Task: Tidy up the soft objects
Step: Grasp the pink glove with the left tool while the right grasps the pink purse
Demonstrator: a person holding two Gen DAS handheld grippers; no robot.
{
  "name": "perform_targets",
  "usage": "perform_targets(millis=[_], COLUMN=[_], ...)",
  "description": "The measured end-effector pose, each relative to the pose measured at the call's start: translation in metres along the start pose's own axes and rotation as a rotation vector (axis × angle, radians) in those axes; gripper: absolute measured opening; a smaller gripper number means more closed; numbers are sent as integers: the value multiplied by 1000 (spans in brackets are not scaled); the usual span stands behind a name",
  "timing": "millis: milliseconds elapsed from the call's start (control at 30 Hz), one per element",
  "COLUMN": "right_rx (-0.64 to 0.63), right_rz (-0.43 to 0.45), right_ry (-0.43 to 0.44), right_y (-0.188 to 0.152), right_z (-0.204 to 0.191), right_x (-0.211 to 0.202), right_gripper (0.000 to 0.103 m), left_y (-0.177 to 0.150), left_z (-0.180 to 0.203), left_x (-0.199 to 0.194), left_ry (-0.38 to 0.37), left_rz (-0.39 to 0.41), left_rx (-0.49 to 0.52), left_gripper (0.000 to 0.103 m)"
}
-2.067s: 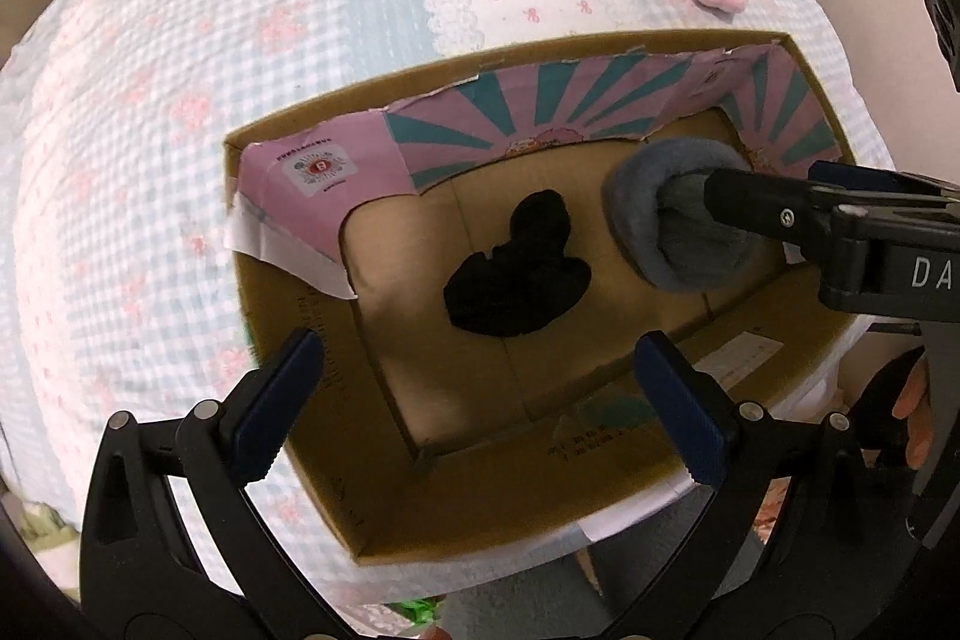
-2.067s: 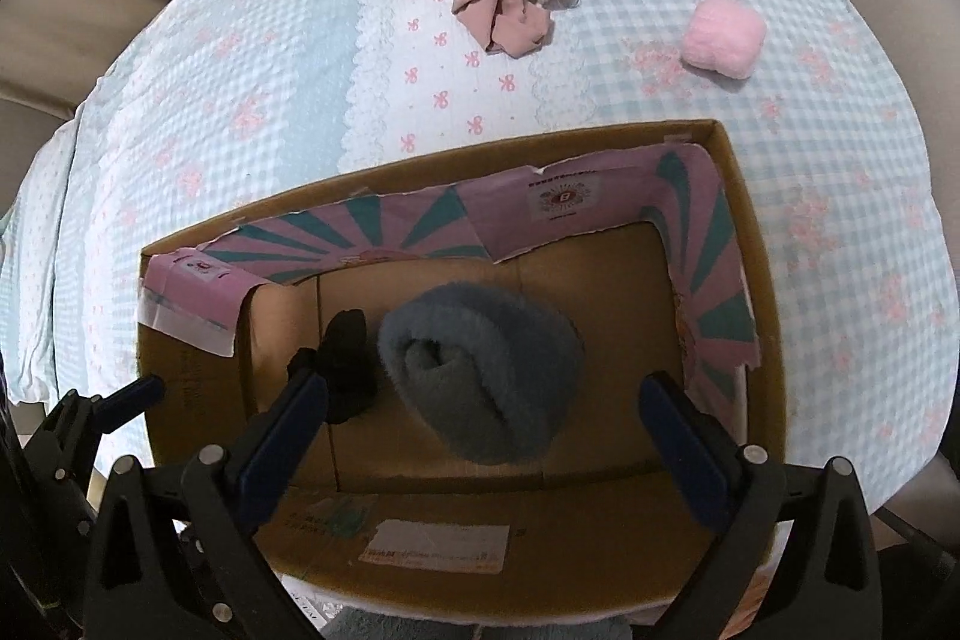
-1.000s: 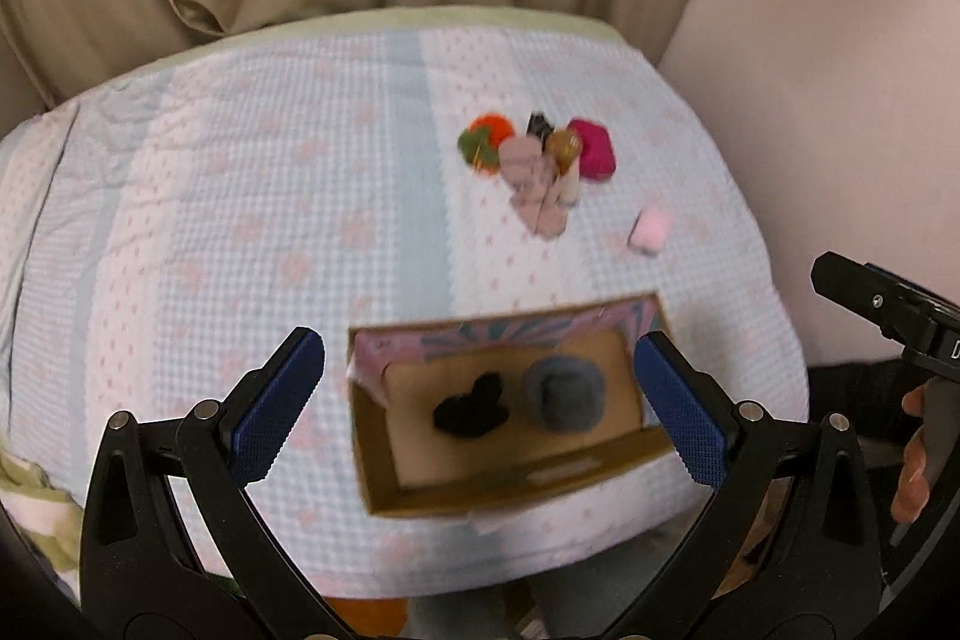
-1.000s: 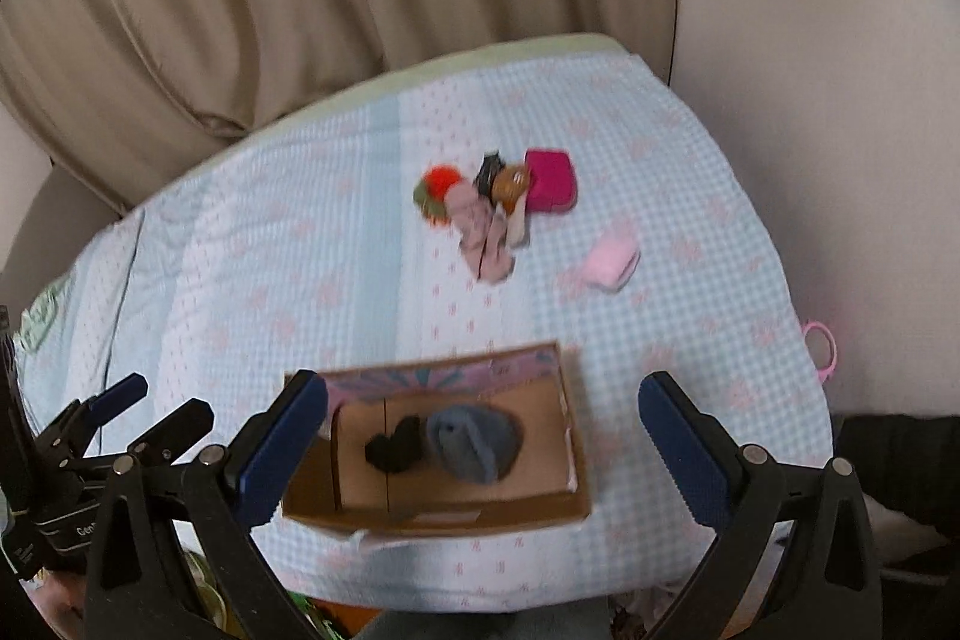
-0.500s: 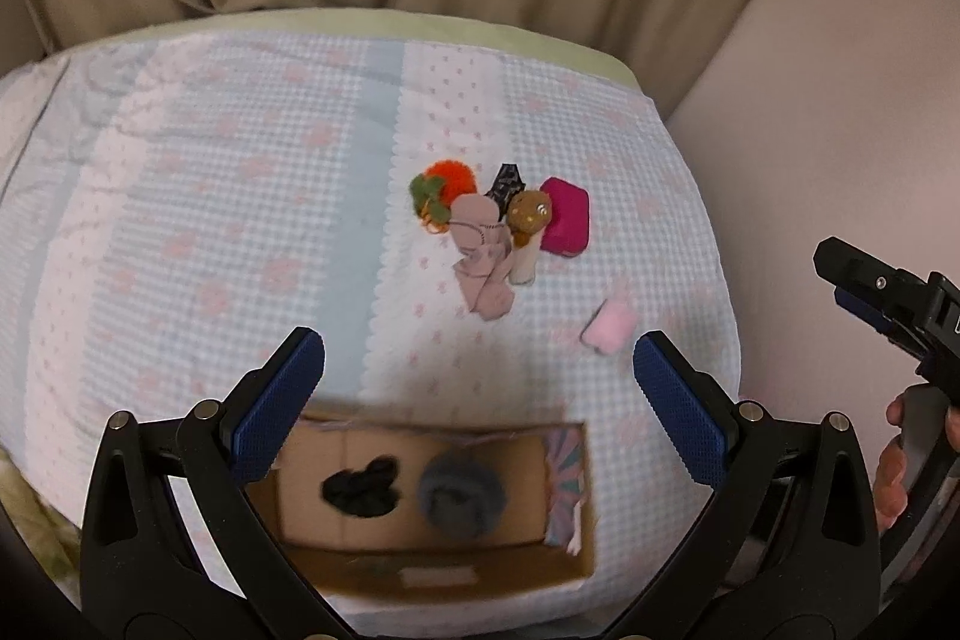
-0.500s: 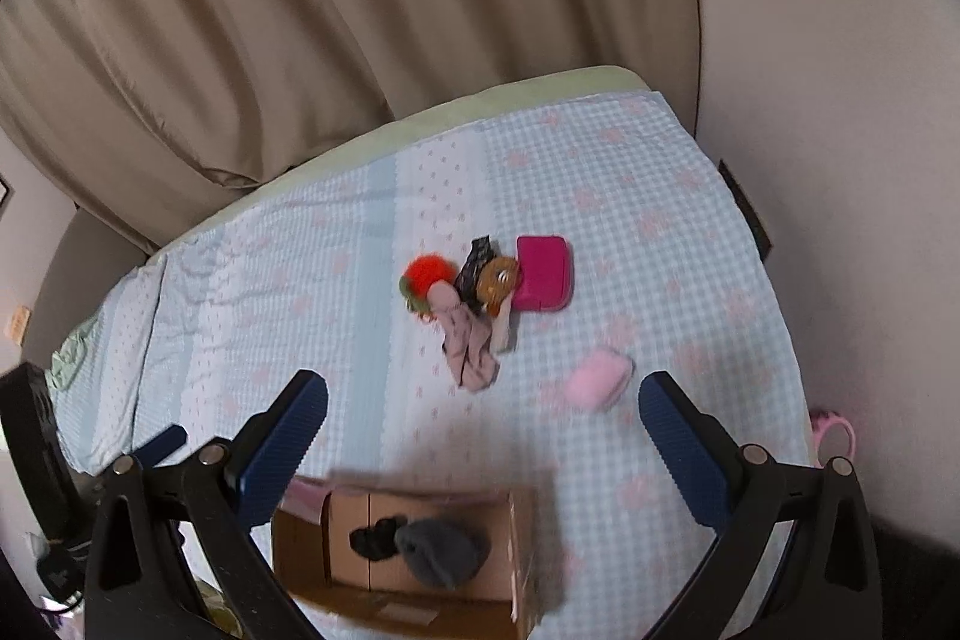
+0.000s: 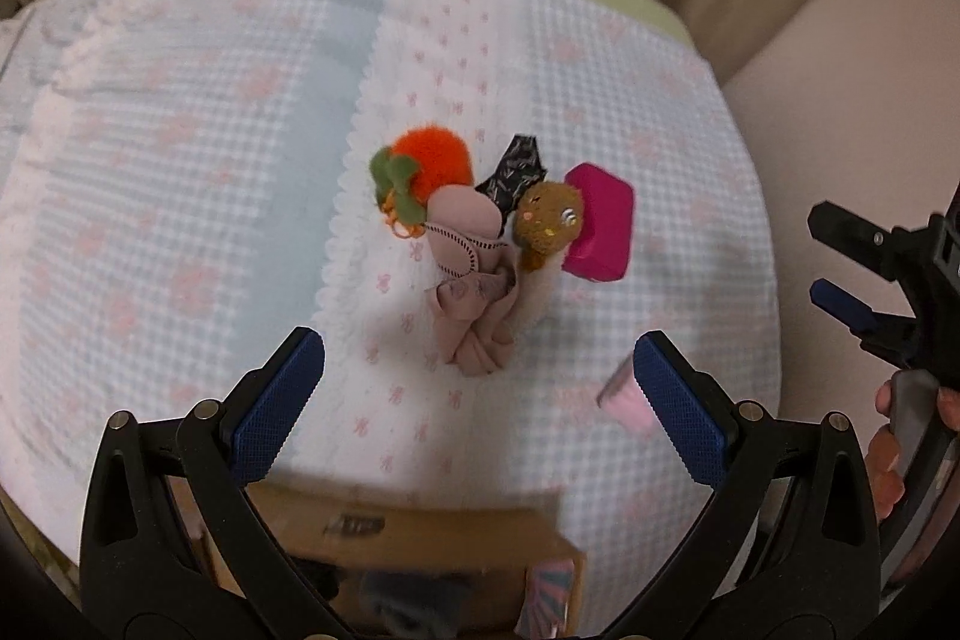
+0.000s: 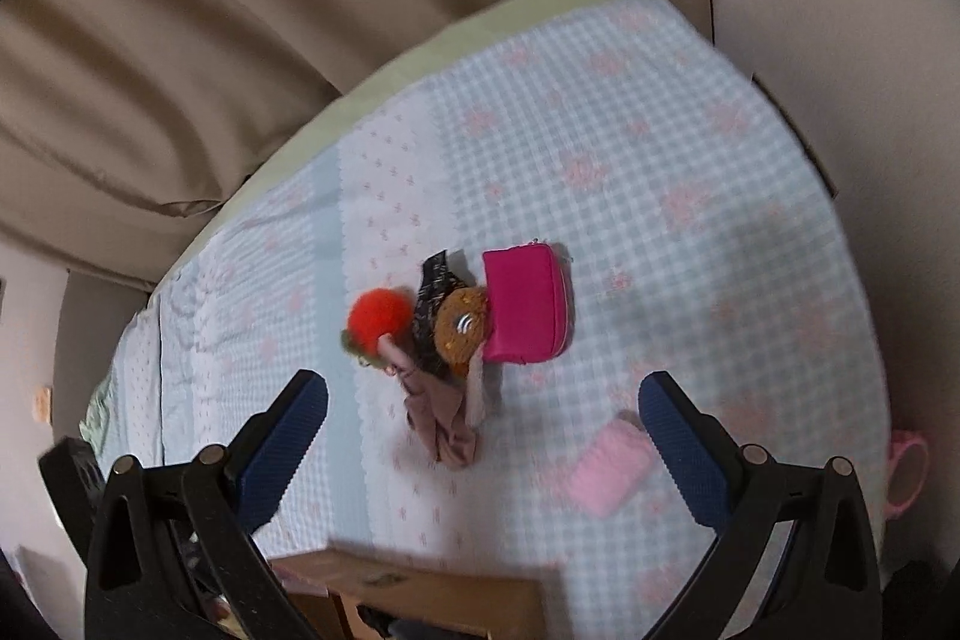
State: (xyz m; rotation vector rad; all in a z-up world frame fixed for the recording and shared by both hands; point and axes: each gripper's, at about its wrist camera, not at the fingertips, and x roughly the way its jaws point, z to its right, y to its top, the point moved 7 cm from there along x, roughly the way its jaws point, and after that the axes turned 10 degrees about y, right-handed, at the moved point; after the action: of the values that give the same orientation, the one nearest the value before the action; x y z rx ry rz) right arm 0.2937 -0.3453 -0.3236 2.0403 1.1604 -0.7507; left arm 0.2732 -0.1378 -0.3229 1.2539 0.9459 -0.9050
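Both of your tongs are spread wide and hold nothing. Your left gripper (image 7: 480,394) hangs high above the bed, its blue pads framing a bare patch of the checked bedspread (image 7: 180,160) just on your side of the pile. Your right gripper (image 8: 483,436) hangs at a similar height, touching nothing, with the pile's nearest tip lying between its pads from that wrist's view.

The soft things lie together mid-bed: an orange pom-pom (image 7: 432,163) with green leaves, a beige sock bundle (image 7: 474,292) trailing toward you, a brown round plush (image 7: 549,214), a dark patterned cloth (image 7: 516,172) half buried behind them, and a magenta pouch (image 7: 600,229) touching the plush on its right. A pale pink fluffy piece (image 8: 606,466) sits apart, nearer you, beside your right gripper's right finger. The cardboard box (image 7: 420,538) sits at the near edge below both grippers; its contents are blurred.

All of these look light and squashy, so expect them to give way and sag rather than slip. Pinch each through its thickest part. The socks will likely dangle, so take them at the knot. The pink piece looks like the easiest single pick.
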Motion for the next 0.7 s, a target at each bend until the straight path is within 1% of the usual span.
perform_targets(millis=[233, 433, 500, 600, 633, 667, 700], right_rx=[97, 117, 113, 112, 113, 112, 109], right_rz=[-64, -122, -132, -138, -141, -140, -139], right_ry=[-7, -31, -37, -46, -50, -53, -54], right_y=[21, 31, 33, 36, 37, 38, 38], right_z=[39, 61, 64, 69, 71, 71, 71], right_x=[78, 140, 156, 172, 177, 180, 183], right_gripper=[103, 103, 103, 103, 103, 100, 96], left_y=[16, 21, 21, 19, 18, 17, 16], left_z=[6, 11, 12, 14, 15, 16, 16], left_x=[91, 154, 169, 190, 194, 199, 203], left_ry=[-15, -20, -27, -30, -31, -29, -28], left_rz=[-98, -155, -170, -193, -199, -203, -207], left_rx=[1, 19, 18, 25, 29, 33, 36], left_gripper=[102, 99, 97, 91, 87, 83, 82])
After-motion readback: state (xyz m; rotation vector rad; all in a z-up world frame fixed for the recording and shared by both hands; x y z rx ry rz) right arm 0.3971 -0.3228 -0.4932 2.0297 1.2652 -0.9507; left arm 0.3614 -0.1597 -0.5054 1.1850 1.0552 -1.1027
